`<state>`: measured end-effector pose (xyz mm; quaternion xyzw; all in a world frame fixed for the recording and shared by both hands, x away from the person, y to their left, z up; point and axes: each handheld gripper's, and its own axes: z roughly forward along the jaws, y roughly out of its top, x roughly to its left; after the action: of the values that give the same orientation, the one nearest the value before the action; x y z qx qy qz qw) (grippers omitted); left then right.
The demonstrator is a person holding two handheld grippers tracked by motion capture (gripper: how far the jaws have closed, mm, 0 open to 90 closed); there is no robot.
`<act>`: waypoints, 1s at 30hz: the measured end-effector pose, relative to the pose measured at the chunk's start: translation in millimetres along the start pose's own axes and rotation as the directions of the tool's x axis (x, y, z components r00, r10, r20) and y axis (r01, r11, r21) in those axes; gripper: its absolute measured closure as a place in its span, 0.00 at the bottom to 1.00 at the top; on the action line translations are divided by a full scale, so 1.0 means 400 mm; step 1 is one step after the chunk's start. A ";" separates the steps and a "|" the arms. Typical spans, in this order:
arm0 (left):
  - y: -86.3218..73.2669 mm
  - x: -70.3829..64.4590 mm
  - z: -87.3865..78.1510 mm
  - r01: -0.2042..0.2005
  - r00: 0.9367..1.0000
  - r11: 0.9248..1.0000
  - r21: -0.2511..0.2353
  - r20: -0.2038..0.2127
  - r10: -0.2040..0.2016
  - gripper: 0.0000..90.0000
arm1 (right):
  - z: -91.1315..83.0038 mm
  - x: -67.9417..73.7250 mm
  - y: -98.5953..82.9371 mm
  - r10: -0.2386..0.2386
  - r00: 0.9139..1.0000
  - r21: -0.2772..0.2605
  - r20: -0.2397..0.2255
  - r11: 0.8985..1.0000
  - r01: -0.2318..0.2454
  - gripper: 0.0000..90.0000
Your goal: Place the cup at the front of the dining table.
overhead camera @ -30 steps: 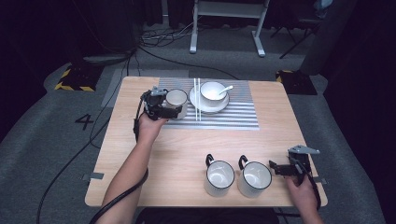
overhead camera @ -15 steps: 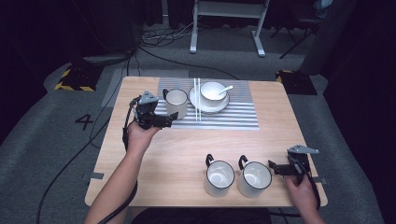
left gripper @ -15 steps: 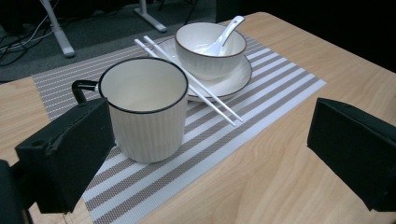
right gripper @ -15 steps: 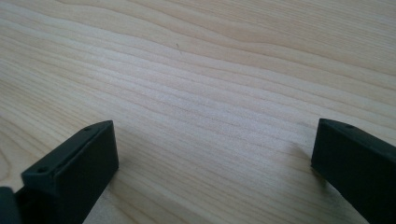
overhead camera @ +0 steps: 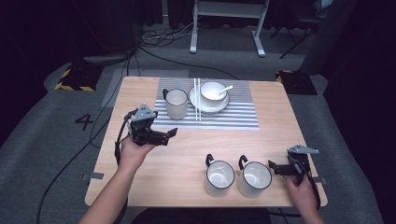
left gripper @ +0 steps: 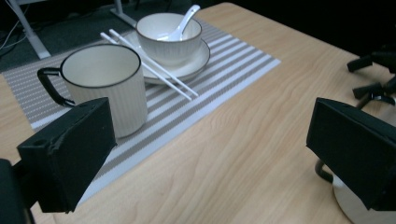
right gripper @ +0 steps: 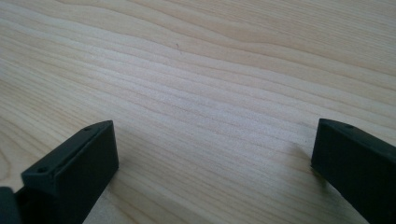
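Left gripper (overhead camera: 172, 133), jaws wide and empty, hovers near the mug (overhead camera: 176, 103) on the mat (overhead camera: 233, 119); its next reach should likely straddle a near mug (overhead camera: 219, 177) squarely.

A wooden table (overhead camera: 280, 121) carries a striped placemat (overhead camera: 233, 119) and two mugs (overhead camera: 219, 177).

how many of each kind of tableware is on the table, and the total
mugs: 3, one on the mat, two near the front edge
bowl: 1
plate: 1
spoon: 1
chopsticks: 2
mat: 1
total: 9
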<state>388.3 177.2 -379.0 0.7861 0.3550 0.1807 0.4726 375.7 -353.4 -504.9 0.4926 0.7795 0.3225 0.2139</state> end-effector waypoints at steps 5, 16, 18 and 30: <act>-0.026 -0.016 -0.029 -0.028 0.999 0.999 0.046 -0.033 0.029 0.02 | 0.000 0.000 0.000 0.001 1.000 0.000 0.000 1.000 -0.001 0.00; -0.107 -0.026 -0.093 -0.041 0.997 0.995 0.088 -0.065 0.047 0.04 | 0.000 0.000 0.000 0.001 1.000 0.000 0.000 1.000 -0.001 0.01; -0.119 -0.027 -0.107 -0.030 0.997 0.996 0.082 -0.066 0.035 0.04 | 0.000 0.001 0.000 0.004 1.000 0.000 -0.001 1.000 -0.004 0.00; -0.175 -0.052 -0.139 0.023 0.998 0.994 0.108 -0.057 -0.017 0.04 | 0.000 0.000 0.000 0.003 1.000 0.000 0.000 1.000 -0.003 0.00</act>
<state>312.5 217.4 -411.8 0.8017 0.3852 0.1783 0.4207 375.7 -353.2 -504.9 0.4936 0.7788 0.3231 0.2133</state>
